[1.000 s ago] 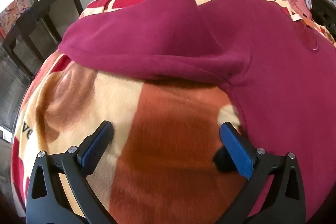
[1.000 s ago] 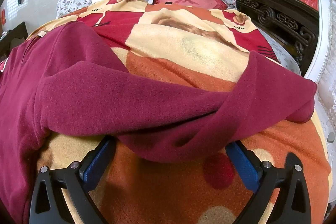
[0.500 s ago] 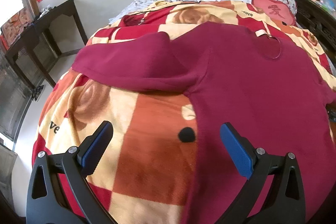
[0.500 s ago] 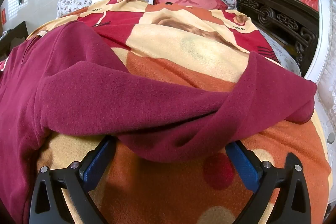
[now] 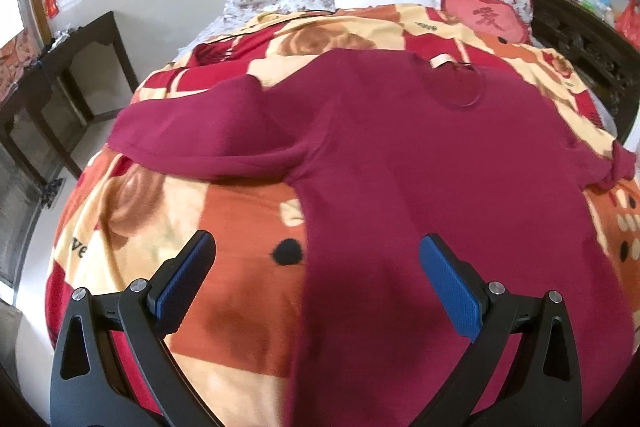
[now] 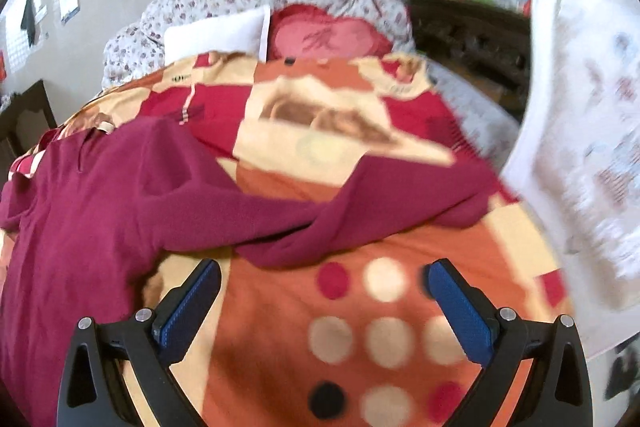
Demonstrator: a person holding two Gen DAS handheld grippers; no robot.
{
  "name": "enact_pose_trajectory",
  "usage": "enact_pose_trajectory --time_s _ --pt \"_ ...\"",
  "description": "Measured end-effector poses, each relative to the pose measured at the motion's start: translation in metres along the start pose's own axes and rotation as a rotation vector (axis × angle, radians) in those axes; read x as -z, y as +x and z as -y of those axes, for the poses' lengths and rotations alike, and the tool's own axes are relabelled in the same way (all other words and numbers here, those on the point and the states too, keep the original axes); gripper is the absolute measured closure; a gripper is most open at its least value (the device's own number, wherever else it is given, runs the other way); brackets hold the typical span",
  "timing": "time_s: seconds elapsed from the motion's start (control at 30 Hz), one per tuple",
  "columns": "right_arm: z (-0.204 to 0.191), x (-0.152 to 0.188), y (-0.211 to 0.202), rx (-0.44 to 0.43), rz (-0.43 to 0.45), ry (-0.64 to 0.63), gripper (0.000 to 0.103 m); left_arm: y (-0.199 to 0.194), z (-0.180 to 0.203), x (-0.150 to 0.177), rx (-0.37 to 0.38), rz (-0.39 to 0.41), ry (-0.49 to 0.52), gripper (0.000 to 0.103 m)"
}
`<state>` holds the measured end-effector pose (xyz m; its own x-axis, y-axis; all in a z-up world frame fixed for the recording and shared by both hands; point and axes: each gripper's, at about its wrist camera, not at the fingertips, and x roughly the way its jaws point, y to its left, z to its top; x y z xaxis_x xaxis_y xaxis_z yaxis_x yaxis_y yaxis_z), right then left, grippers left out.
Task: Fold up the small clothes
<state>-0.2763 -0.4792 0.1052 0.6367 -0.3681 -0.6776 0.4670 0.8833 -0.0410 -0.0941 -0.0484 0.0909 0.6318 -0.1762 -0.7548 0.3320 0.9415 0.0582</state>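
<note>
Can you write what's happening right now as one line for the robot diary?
left tool: open, empty | right tool: open, empty | maroon sweater: spread flat on blanket, unfolded

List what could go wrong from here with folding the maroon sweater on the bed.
1. The right sleeve lies twisted and bunched on the blanket; folded in as it is, it would likely leave a lumpy fold.
2. The blanket is soft fleece, so the open right gripper may pinch it together with the sleeve.
3. The left gripper, also open, straddles the sweater side edge; a shallow grab might catch only one layer.
</note>
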Motion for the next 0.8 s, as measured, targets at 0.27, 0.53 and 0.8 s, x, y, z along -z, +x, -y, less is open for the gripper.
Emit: enact_pose_trajectory --time_s 0.27,0.53,0.8 --pt "0.012 -0.032 -0.098 0.109 0.086 -0.079 0.000 -0.019 0.019 -0.006 0.066 0.040 0.008 0.001" --pt "-0.029 -0.050 -0.136 0.164 0.102 -0.181 0.000 -0.033 0.017 -0.006 0.100 0.054 0.007 0.001" --pt "-0.083 -0.047 -0.127 0.079 0.095 -0.181 0.000 -0.037 0.005 -0.002 0.087 0.056 -0.008 0.001"
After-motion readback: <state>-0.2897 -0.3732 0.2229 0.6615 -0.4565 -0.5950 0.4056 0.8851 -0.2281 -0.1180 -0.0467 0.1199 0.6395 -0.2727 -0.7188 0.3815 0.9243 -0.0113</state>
